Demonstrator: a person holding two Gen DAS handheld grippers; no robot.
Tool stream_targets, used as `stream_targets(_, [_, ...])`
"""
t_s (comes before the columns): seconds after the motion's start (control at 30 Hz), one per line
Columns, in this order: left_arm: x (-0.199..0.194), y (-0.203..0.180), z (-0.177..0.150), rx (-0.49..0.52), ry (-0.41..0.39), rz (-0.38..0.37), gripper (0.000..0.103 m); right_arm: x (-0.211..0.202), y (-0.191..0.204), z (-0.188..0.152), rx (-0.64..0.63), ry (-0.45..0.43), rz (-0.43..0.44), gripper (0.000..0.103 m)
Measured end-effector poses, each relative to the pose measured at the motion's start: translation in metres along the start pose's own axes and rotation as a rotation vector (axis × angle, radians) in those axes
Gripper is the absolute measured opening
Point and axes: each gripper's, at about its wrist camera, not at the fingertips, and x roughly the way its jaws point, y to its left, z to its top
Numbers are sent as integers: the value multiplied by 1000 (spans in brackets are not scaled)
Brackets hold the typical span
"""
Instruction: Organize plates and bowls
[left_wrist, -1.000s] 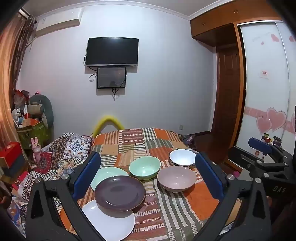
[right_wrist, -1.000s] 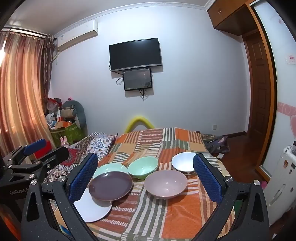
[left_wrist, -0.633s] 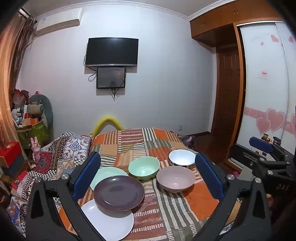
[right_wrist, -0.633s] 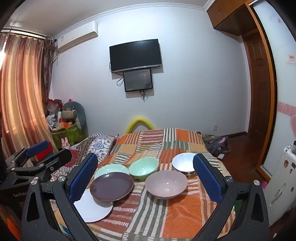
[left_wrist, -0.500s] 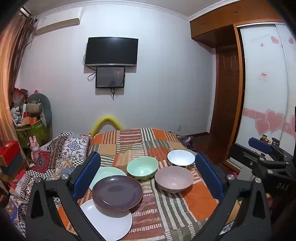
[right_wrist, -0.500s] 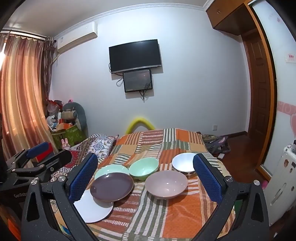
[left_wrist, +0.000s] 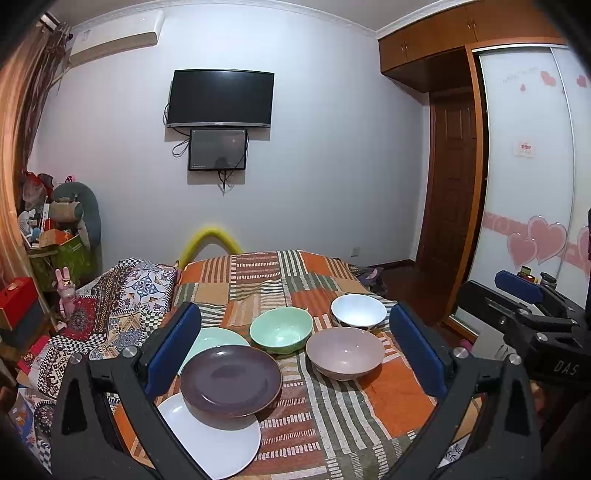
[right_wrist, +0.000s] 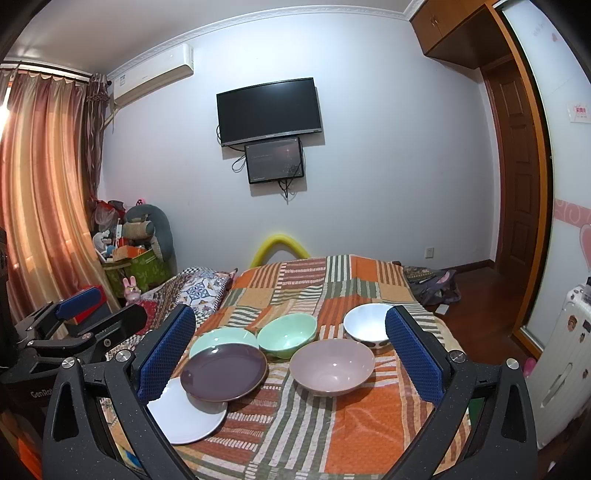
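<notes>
Both tongs spread wide, holding nothing, hovering short of the dishes — left tongs (left_wrist: 295, 343), right tongs (right_wrist: 290, 347).

Dishes sit on a striped cloth (left_wrist: 325, 424) over what looks like a bed. Taking the pink bowl as dial centre in the left view:
- pink bowl (left_wrist: 345, 352) – centre, apart from the rest
- white bowl (left_wrist: 358, 311) – approx 1 o'clock, just behind
- green bowl (left_wrist: 281, 329) – approx 10 o'clock
- purple plate (left_wrist: 231, 380) – approx 8 o'clock, overlapping the white plate (left_wrist: 214, 439) and lapping the front of the green plate (left_wrist: 212, 341)

Nothing stacked properly yet; probably at the very start.

Doing the first pick well:
- Purple plate first w/ left tongs – sits on top, so lifts free w/o dragging others.
- Pinch at the rim, one pad above, one under; raised near edge gives room underneath.
- Lift straight up before carrying sideways – glazed dishes slide and the soft cloth gives.
- Nest bowls w/ right tongs, smaller into larger; lower gently, release only once seated.
- Keep the two tongs well apart – risk of a clash over the middle.
</notes>
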Motion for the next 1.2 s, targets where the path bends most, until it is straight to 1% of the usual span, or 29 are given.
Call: stream_targets(1.2, [0,5,-2,-34,2,-2,103,0,5,-3,-5,4,2,103])
